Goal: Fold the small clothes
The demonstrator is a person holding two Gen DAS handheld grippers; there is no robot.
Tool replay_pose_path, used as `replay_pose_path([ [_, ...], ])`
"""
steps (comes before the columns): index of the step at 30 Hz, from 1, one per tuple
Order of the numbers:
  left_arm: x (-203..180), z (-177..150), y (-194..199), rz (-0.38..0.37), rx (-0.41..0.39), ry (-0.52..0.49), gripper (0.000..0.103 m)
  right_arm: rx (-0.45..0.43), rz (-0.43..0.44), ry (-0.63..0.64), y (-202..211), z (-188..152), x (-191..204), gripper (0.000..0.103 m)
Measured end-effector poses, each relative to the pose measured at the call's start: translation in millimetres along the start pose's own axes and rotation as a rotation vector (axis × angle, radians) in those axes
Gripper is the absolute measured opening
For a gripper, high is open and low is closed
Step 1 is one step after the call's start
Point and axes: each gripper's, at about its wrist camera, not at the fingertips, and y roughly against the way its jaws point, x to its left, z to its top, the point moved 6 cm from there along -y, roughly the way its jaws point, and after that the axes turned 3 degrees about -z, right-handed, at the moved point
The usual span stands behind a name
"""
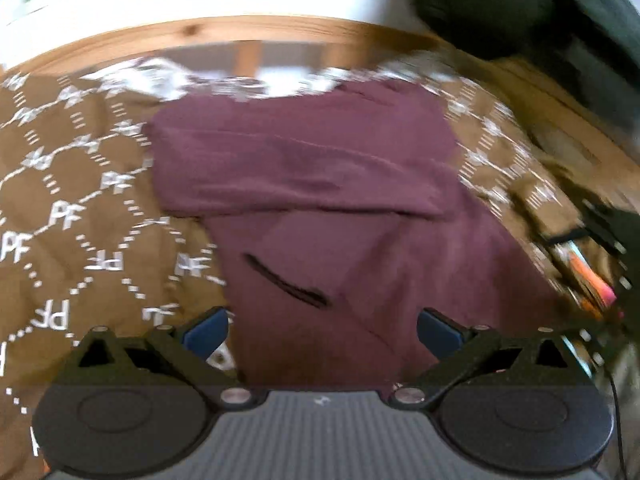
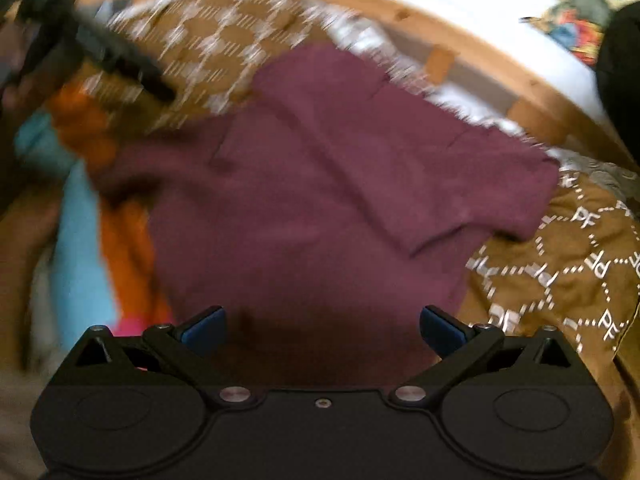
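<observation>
Maroon shirt (image 2: 320,184) on brown blanket (image 2: 568,264); orange+blue clothes (image 2: 120,248) beside, touching.

The left hand-held gripper (image 1: 322,330) is a black plastic frame with two round, disc-like housings either side of a grey ribbed centre plate. Black linkage bars run from silver pivot screws up to two dark blue pads (image 1: 206,330), which are wedge-shaped and set in black holders. The right hand-held gripper (image 2: 322,330) has the same build, blue pads (image 2: 440,330) included, but its centre plate is smooth black with one small silver screw in the middle.
</observation>
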Motion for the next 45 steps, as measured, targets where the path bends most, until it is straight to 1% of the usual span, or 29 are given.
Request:
replay_pose_path([
  [2, -11.3, -6.6, -0.5, -0.024, 0.023, -0.039, 0.102, 0.037, -0.012, 0.032, 0.4, -11.1, 8.4, 0.102],
  [4, -17.0, -12.3, -4.2, -0.035, 0.053, -0.055, 0.102, 0.070, -0.019, 0.035, -4.3, -20.0, 14.0, 0.102],
  [6, -18.2, -17.2, -9.3, -0.038, 0.076, -0.054, 0.102, 0.100, -0.019, 0.024, -11.0, -25.5, 19.1, 0.102],
  [8, -18.6, -20.9, -12.1, -0.042, 0.095, -0.045, 0.102, 0.149, -0.005, 0.009, -19.2, -29.0, 21.8, 0.102],
  [11, -21.2, -25.4, -14.6, -0.047, 0.116, -0.058, 0.102, 0.208, 0.010, 0.005, -29.1, -28.7, 20.7, 0.102],
  [13, -22.3, -27.5, -15.7, -0.044, 0.121, -0.081, 0.102, 0.207, -0.019, 0.040, -31.1, -26.6, 20.7, 0.102],
  [15, -23.7, -29.2, -16.7, -0.041, 0.125, -0.102, 0.102, 0.197, -0.082, 0.064, -35.1, -24.5, 19.4, 0.102],
  [17, -26.3, -32.7, -16.0, -0.045, 0.130, -0.125, 0.102, 0.189, -0.107, 0.050, -37.6, -23.5, 18.7, 0.101],
  [18, -27.8, -34.9, -15.9, -0.047, 0.135, -0.137, 0.102, 0.177, -0.105, 0.043, -36.1, -23.0, 17.8, 0.095],
  [19, -29.5, -37.5, -15.7, -0.050, 0.139, -0.155, 0.102, 0.165, -0.101, 0.034, -34.5, -22.9, 18.3, 0.078],
  [20, -31.6, -39.6, -15.8, -0.053, 0.142, -0.172, 0.102, 0.165, -0.091, 0.030, -34.2, -23.4, 19.3, 0.069],
  [21, -34.3, -41.8, -16.2, -0.054, 0.145, -0.191, 0.102, 0.166, -0.068, 0.028, -34.1, -24.2, 21.8, 0.056],
  [22, -36.9, -43.7, -16.8, -0.054, 0.148, -0.210, 0.102, 0.158, -0.046, 0.020, -32.9, -23.8, 22.9, 0.039],
  [23, -39.9, -45.4, -18.0, -0.055, 0.152, -0.228, 0.102, 0.153, -0.022, -0.001, -30.6, -22.7, 23.1, 0.030],
  [24, -42.3, -46.5, -19.9, -0.056, 0.157, -0.241, 0.102, 0.153, 0.003, -0.033, -28.2, -20.9, 22.6, 0.012],
  [25, -44.5, -47.0, -22.4, -0.057, 0.162, -0.252, 0.102, 0.143, 0.026, -0.083, -25.3, -16.8, 19.0, 0.010],
  [28, -49.3, -46.3, -32.5, -0.037, 0.172, -0.276, 0.102, 0.070, 0.094, -0.269, -11.2, 3.1, -2.0, 0.007],
  [30, -51.4, -45.1, -40.5, -0.028, 0.175, -0.279, 0.102, 0.021, 0.148, -0.396, -1.0, 17.3, -18.7, 0.006],
  [32, -51.0, -43.7, -48.8, 0.000, 0.180, -0.275, 0.102, -0.035, 0.218, -0.518, 8.4, 33.5, -37.3, 0.006],
  [35, -47.7, -41.2, -58.7, 0.027, 0.182, -0.252, 0.102, -0.098, 0.299, -0.662, 17.2, 56.7, -60.5, 0.006],
  [39, -39.6, -41.9, -65.1, 0.079, 0.198, -0.240, 0.102, -0.162, 0.387, -0.803, 22.5, 82.2, -84.7, 0.007],
  [41, -34.2, -43.3, -65.4, 0.105, 0.203, -0.244, 0.102, -0.188, 0.421, -0.853, 22.5, 91.4, -94.8, 0.007],
  [43, -28.2, -45.6, -65.1, 0.144, 0.208, -0.249, 0.102, -0.199, 0.429, -0.873, 21.1, 97.1, -103.9, 0.007],
  [45, -20.6, -48.1, -63.6, 0.167, 0.209, -0.244, 0.102, -0.200, 0.431, -0.886, 17.4, 100.0, -108.1, 0.007],
])
